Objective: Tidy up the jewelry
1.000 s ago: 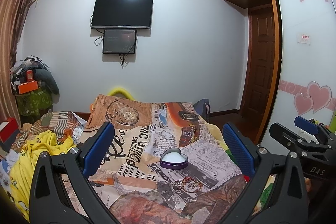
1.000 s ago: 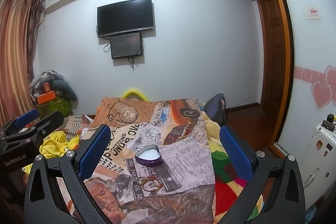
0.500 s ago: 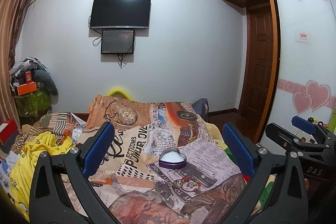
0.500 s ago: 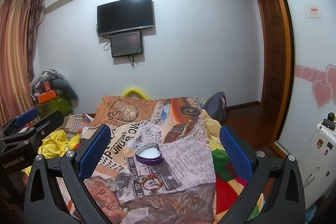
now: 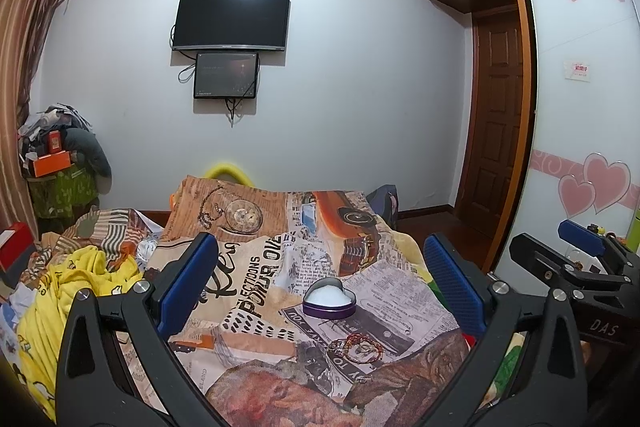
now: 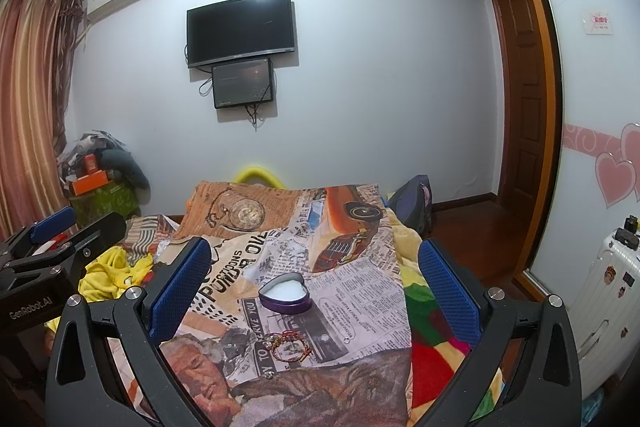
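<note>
A purple heart-shaped box (image 5: 329,302) with a white lining lies open on the newspaper-print bedspread (image 5: 260,267); it also shows in the right wrist view (image 6: 285,293). A red and gold bracelet (image 5: 359,343) lies just in front of it, also seen in the right wrist view (image 6: 289,345). A small ring (image 6: 269,373) lies near the bracelet. My left gripper (image 5: 320,279) is open and empty above the bed, well short of the box. My right gripper (image 6: 314,277) is open and empty too.
Yellow clothes (image 5: 80,275) are heaped at the bed's left. A wardrobe with heart stickers (image 5: 580,147) stands at the right, a white suitcase (image 6: 604,287) beside it. A TV (image 5: 232,21) hangs on the far wall. A cluttered stand (image 5: 60,171) is at far left.
Both grippers have shifted slightly, so the box and bracelet sit a little differently in view. Both jaws stay open. Nothing on the bed has moved.
</note>
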Tool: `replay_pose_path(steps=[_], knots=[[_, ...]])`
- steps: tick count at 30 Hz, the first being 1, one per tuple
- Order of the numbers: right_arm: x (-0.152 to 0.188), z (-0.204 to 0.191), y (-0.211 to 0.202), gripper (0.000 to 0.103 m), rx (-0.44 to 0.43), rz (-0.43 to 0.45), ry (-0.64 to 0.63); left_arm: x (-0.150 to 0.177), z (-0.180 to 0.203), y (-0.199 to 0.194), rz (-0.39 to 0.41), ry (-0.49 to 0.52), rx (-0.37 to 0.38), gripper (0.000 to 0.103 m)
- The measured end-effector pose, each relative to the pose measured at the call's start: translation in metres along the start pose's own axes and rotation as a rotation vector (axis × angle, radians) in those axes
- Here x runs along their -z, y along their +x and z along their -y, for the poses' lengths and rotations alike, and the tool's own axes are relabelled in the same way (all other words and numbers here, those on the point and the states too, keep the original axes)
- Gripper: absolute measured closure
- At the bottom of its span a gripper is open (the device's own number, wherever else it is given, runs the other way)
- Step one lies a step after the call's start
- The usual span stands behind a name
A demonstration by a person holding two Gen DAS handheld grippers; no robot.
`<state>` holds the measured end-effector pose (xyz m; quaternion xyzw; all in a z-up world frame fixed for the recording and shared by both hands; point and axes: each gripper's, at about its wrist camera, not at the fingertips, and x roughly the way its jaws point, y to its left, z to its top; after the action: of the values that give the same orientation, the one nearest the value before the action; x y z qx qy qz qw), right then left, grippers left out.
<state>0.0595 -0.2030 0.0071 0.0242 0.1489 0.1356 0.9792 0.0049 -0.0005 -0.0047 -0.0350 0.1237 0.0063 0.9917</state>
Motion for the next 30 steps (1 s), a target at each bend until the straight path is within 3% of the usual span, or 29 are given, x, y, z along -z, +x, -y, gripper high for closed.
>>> replay_pose_path(steps=[21,30], knots=[[0.001,0.002,0.006,0.0,0.001,-0.017,0.001,0.003,-0.004,0.008,-0.017,-0.003,0.001,0.0],[0.009,0.009,0.025,0.0,0.029,-0.066,0.003,0.009,-0.009,0.03,-0.063,-0.007,-0.017,0.0]])
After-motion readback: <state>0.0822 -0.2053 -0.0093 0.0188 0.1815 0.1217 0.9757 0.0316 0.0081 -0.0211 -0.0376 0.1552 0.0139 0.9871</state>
